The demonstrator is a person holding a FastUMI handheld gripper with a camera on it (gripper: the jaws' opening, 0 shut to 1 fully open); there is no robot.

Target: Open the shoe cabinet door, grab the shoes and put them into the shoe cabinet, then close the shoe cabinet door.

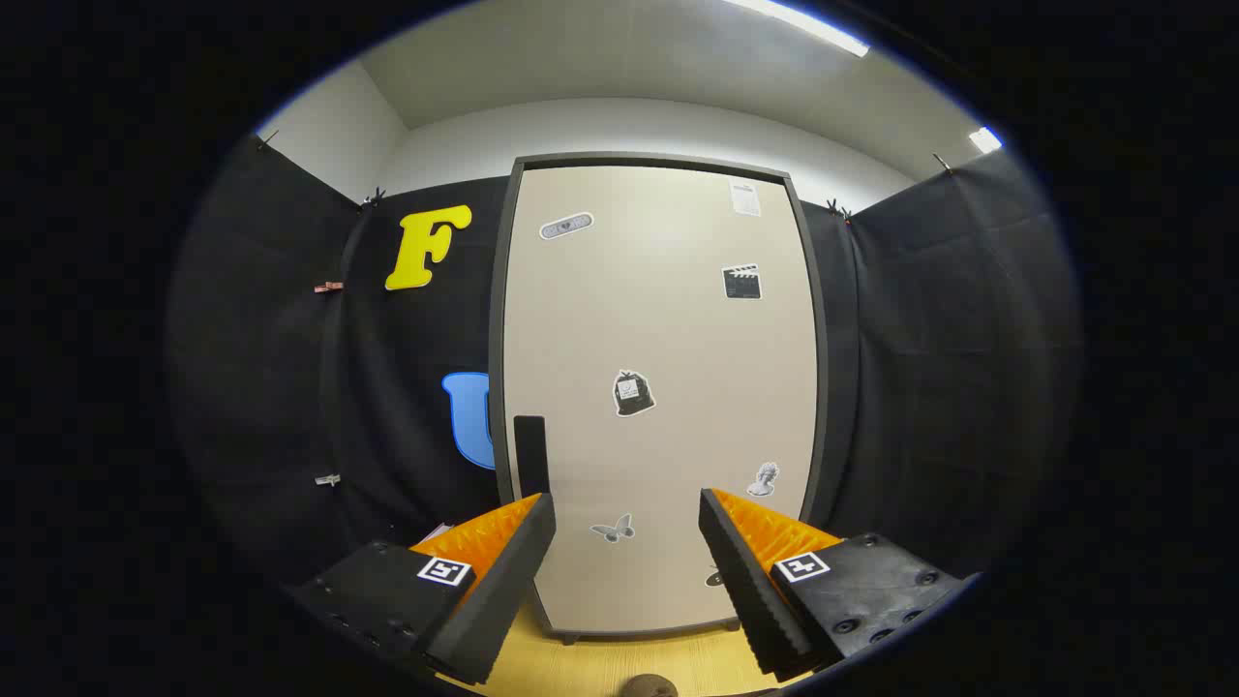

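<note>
The shoe cabinet (pixel 658 387) stands upright straight ahead, a tall beige door in a dark frame, shut. Several small stickers dot the door. A dark vertical handle (pixel 530 453) sits on the door's left edge, just beyond my left fingertip. My gripper (pixel 627 511) is open, its fingers spread wide with nothing between them, pointing at the lower part of the door. A rounded dark-brown object (pixel 649 686) peeks up from the wooden floor between the fingers, close below; it may be a shoe, but too little shows to tell.
Black cloth walls (pixel 949 368) close in on both sides of the cabinet. A light wooden floor (pixel 600 663) runs under the cabinet's feet. A small pink-white item (pixel 436 532) lies low to the left, behind my left finger.
</note>
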